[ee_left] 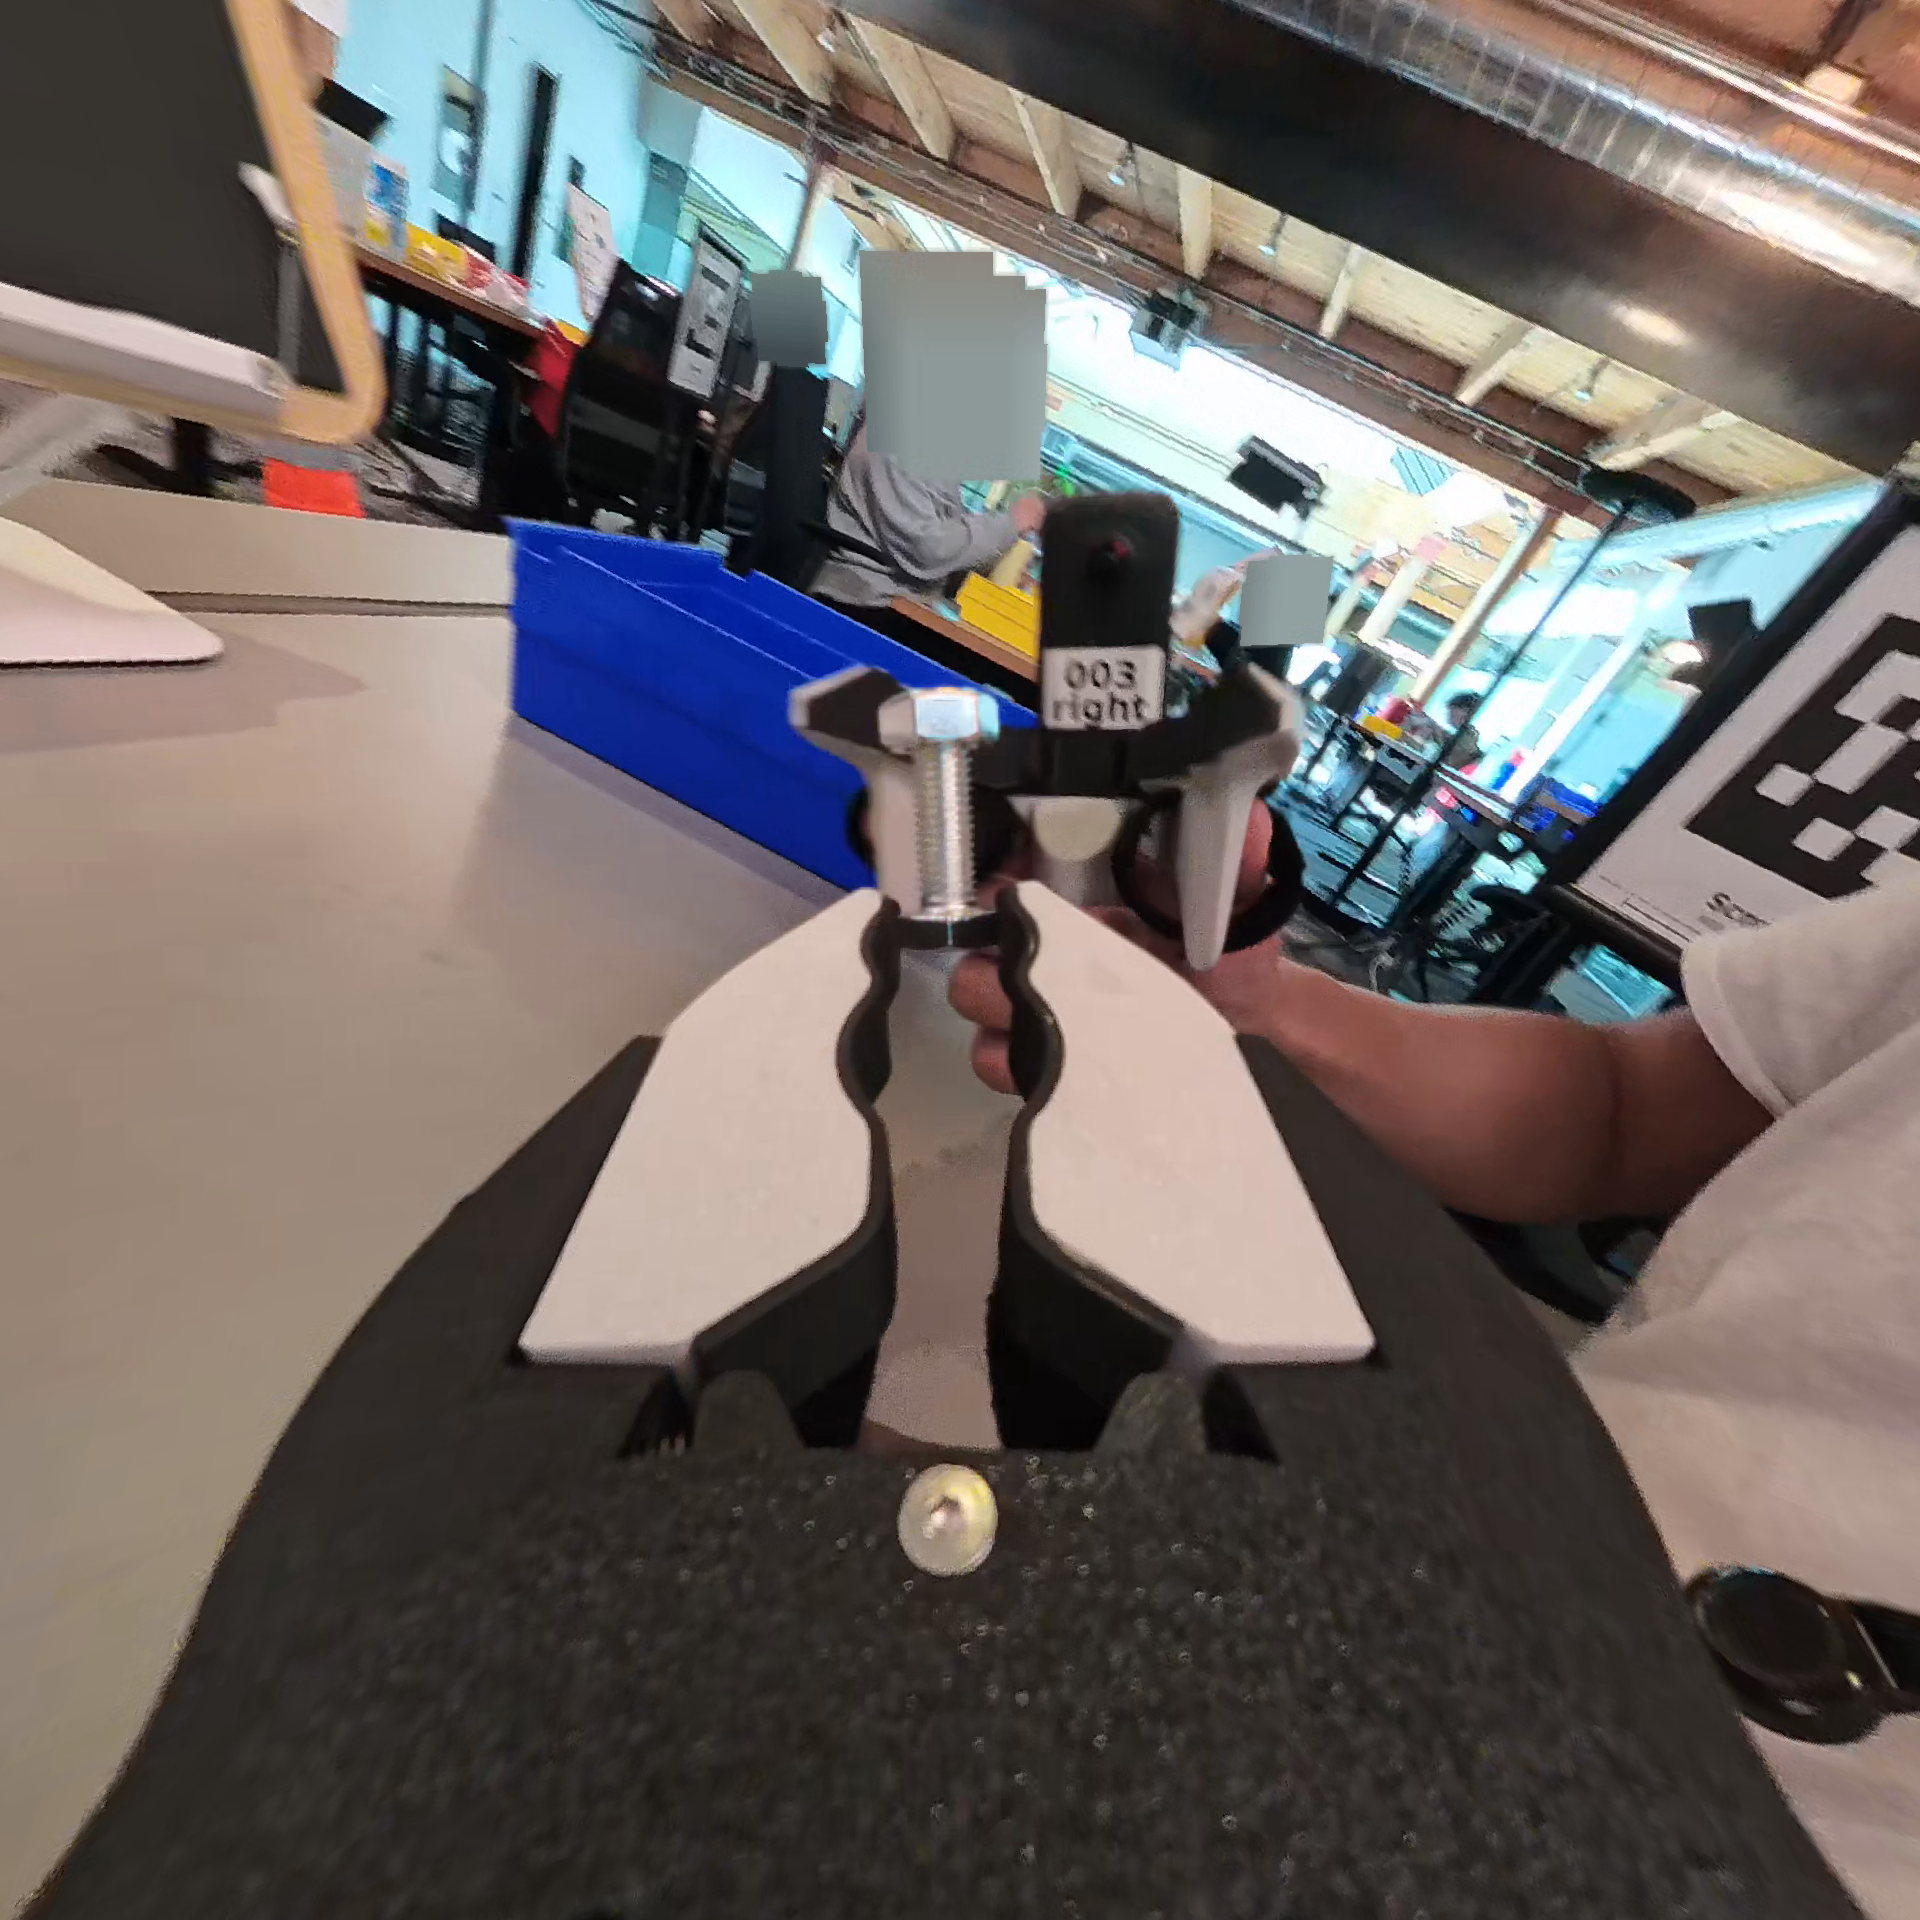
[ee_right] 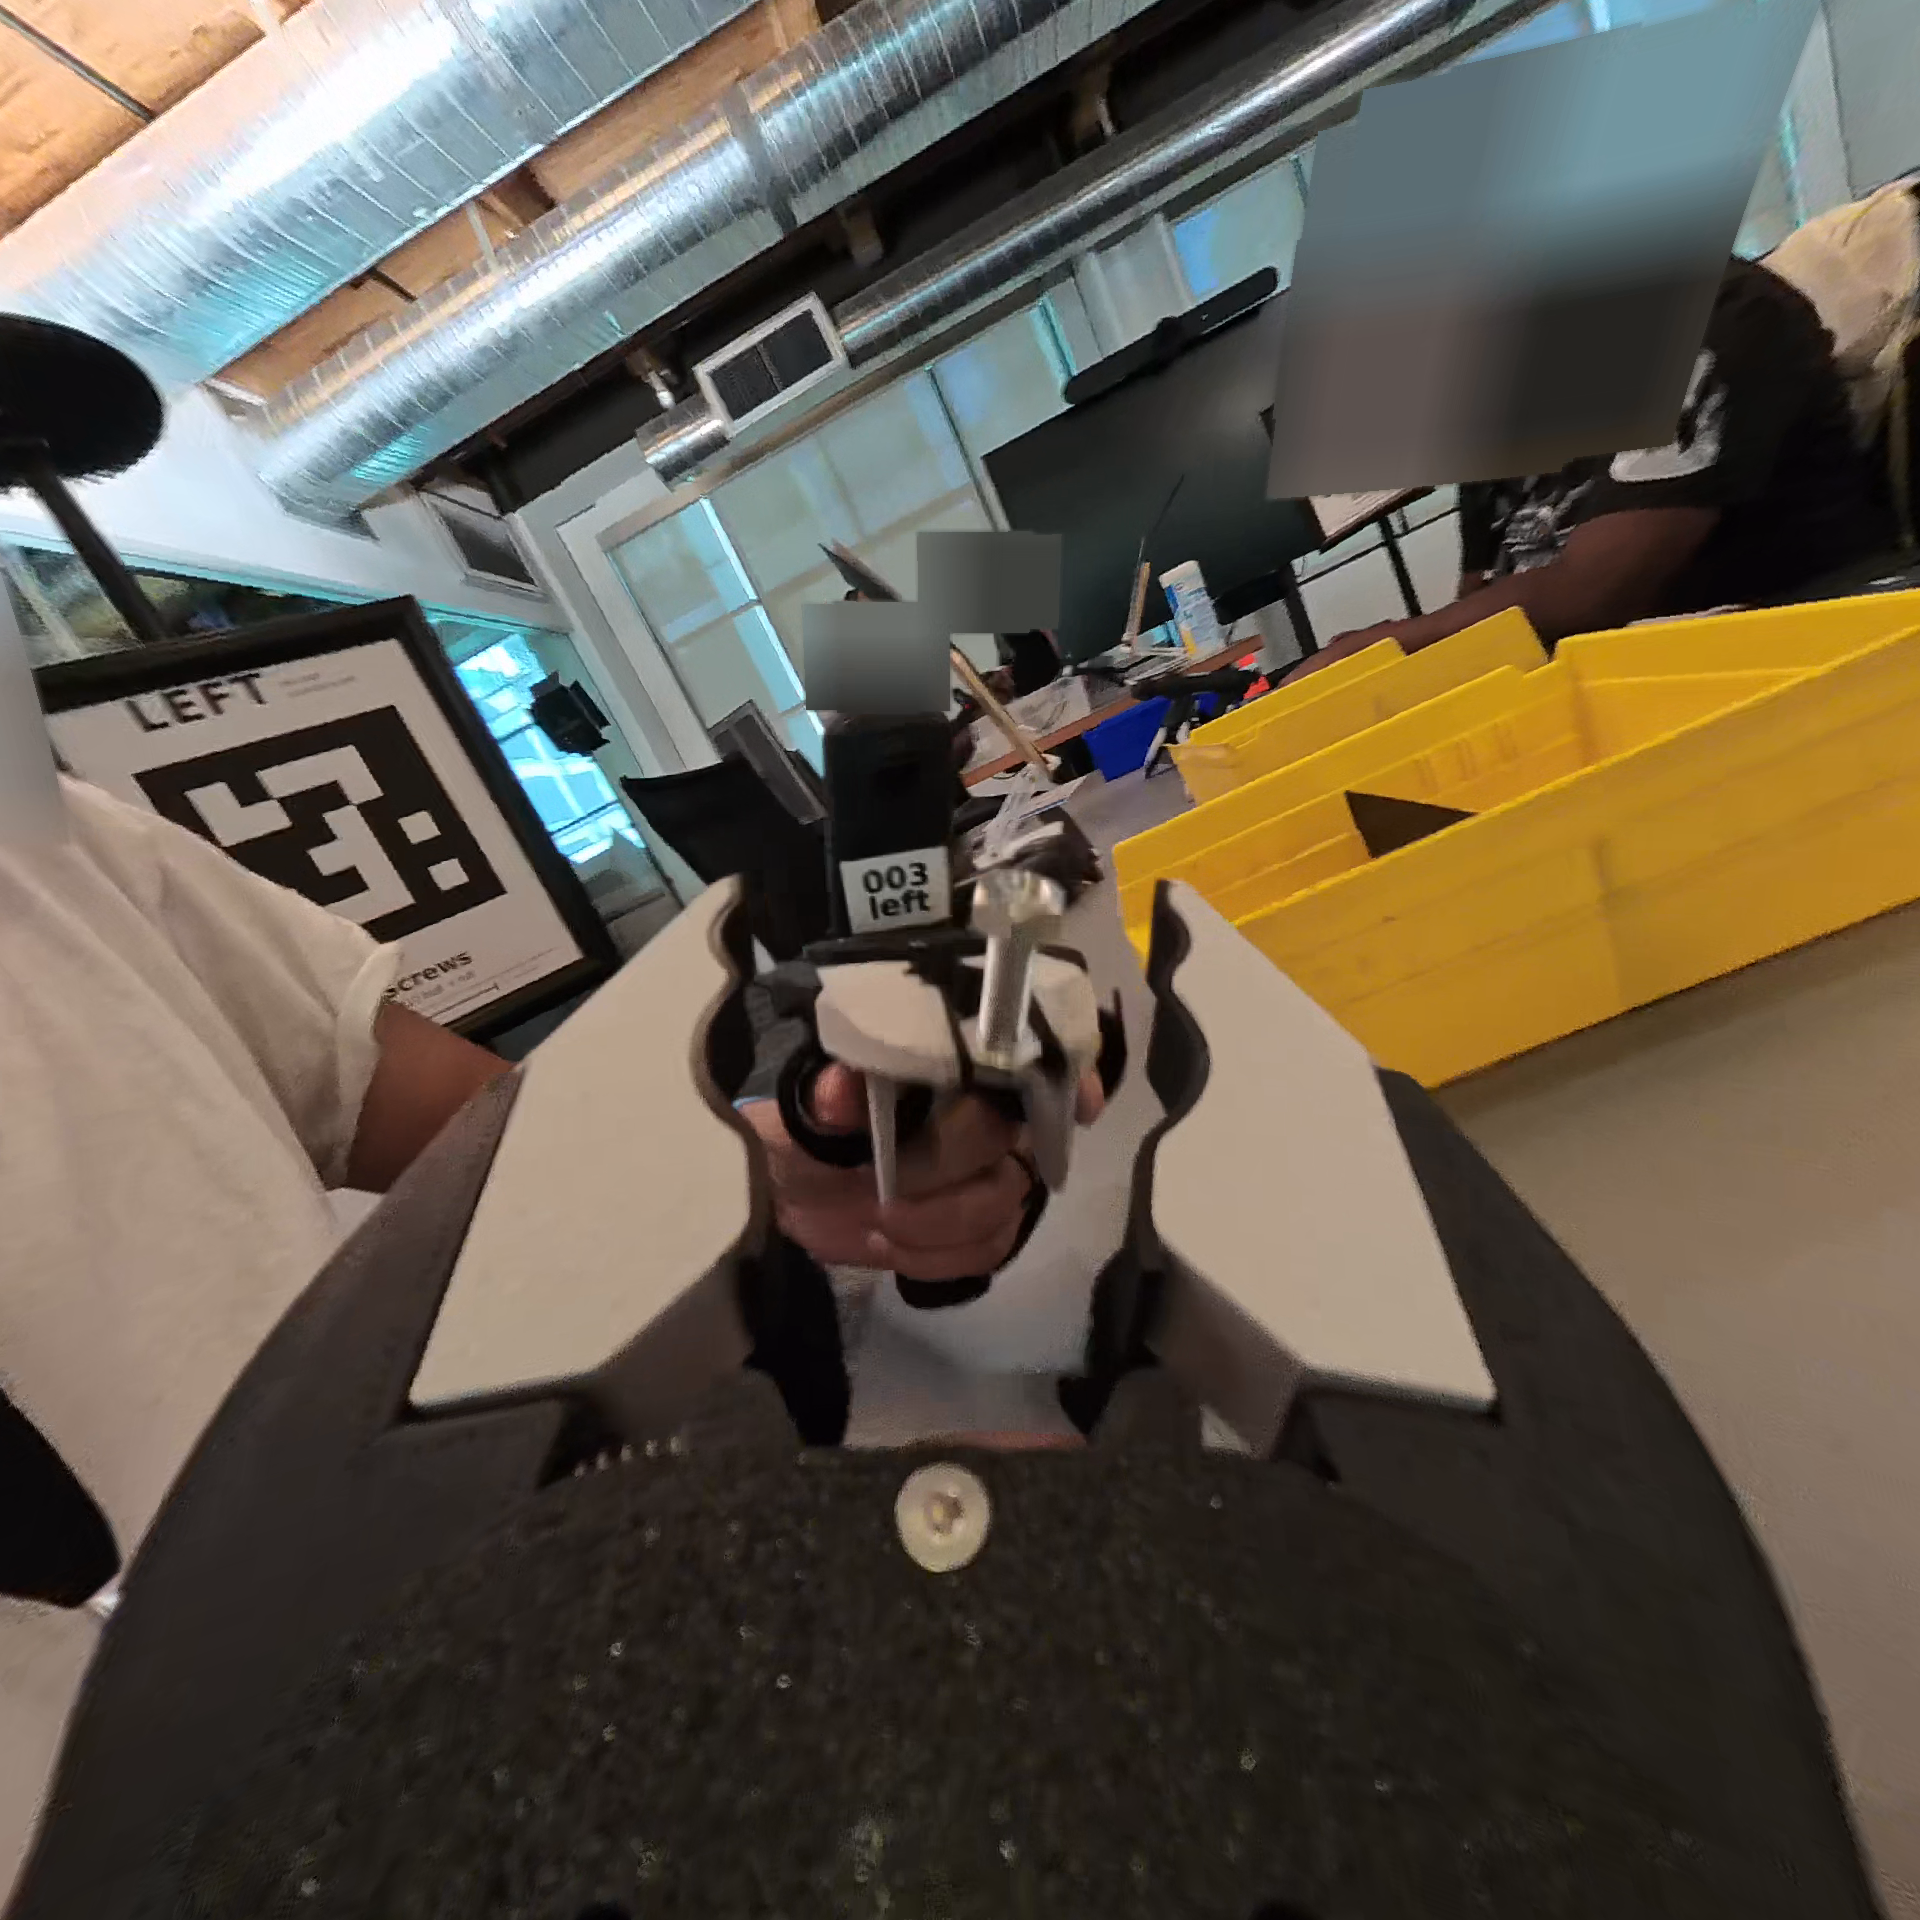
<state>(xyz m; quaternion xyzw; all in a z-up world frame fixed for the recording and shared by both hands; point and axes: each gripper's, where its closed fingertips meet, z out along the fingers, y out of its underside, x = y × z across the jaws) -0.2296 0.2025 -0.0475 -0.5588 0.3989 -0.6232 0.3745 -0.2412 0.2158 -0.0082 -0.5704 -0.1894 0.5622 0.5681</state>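
The fingers (ee_left: 831,1049) of the left gripper (ee_left: 943,930) are clenched on the lower end of a silver bolt (ee_left: 943,821), which stands upright with its hexagonal head on top. From the right wrist view the same bolt (ee_right: 1006,977) is seen pinched at the tips of the left gripper (ee_right: 1003,1055), with a hand (ee_right: 914,1195) closed around that gripper's handle.

The right gripper (ee_right: 951,997) has its fingers (ee_right: 613,1143) released – a wide gap stays between them and nothing lies in it. In the left wrist view the right gripper (ee_left: 1039,831) faces the camera just behind the bolt, its spread fingers on either side; the bolt head overlaps one of them, but I cannot tell if they touch.

Under both is a grey tabletop (ee_left: 312,987). A blue bin (ee_left: 665,707) stands on it behind the bolt, and a yellow bin (ee_right: 1507,873) stands near the right gripper. A framed board with a black-and-white marker (ee_right: 322,800) stands further back – beside a white sleeve (ee_right: 156,1018).
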